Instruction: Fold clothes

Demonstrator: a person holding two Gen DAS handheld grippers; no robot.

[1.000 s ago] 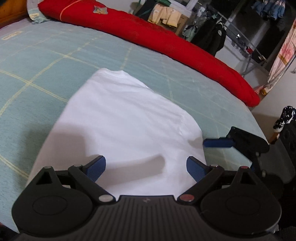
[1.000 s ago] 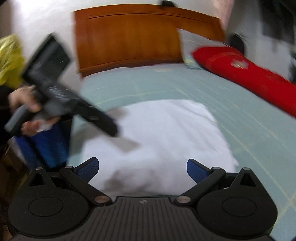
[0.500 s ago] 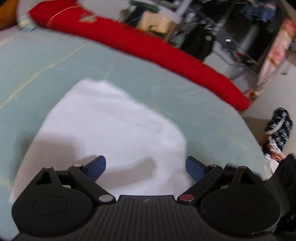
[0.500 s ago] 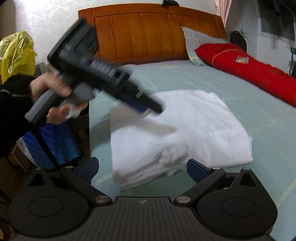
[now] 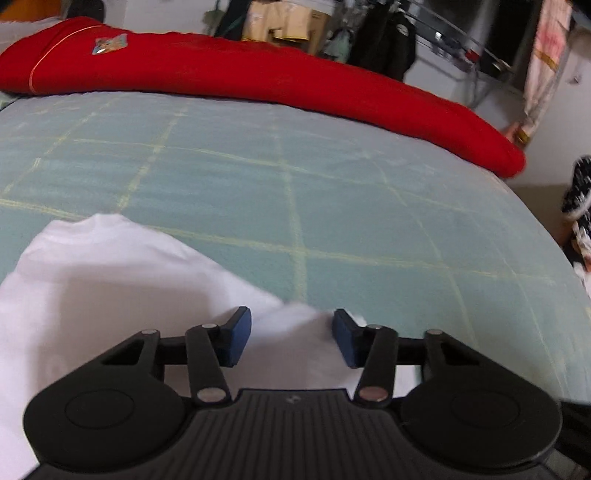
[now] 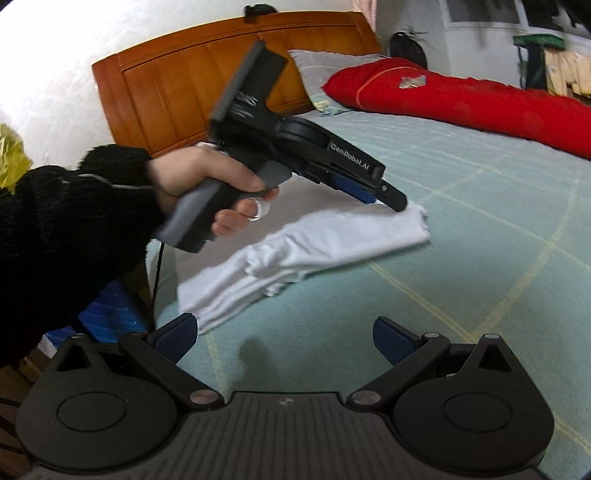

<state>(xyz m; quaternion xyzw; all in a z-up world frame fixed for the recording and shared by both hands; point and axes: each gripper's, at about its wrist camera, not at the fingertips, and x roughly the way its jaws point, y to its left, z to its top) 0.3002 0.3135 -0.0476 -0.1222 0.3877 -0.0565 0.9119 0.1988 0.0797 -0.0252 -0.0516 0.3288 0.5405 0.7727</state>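
One bed: soft green sheet (image 5: 369,206) with thin yellow lines, brown wooden headboard (image 6: 207,85) behind.
Far side: long red pillow (image 5: 258,77).
Shirt: folded white cloth (image 6: 317,247) near the bed's edge.
Left gripper (image 5: 291,334): jaws just closing, shirt corner between, not yet pinched.
Right gripper (image 6: 282,338): spread wide, nothing inside.

From my left wrist camera, the white garment (image 5: 110,295) runs off the left and bottom edges, and the left gripper (image 5: 291,336) body hides its near part. I can't tell whether the blue pads (image 5: 236,338) press the corner of cloth between them; the jaws have just been closing. The clothes rack (image 5: 388,33) behind the red bolster (image 5: 258,81) is smeared, and its items are unreadable.

On my right wrist camera, the hand (image 6: 207,188) and the tool it holds cover the garment's far side. The black sleeve (image 6: 62,236) leaves the frame at left. The blue object (image 6: 107,314) under it is mostly hidden.
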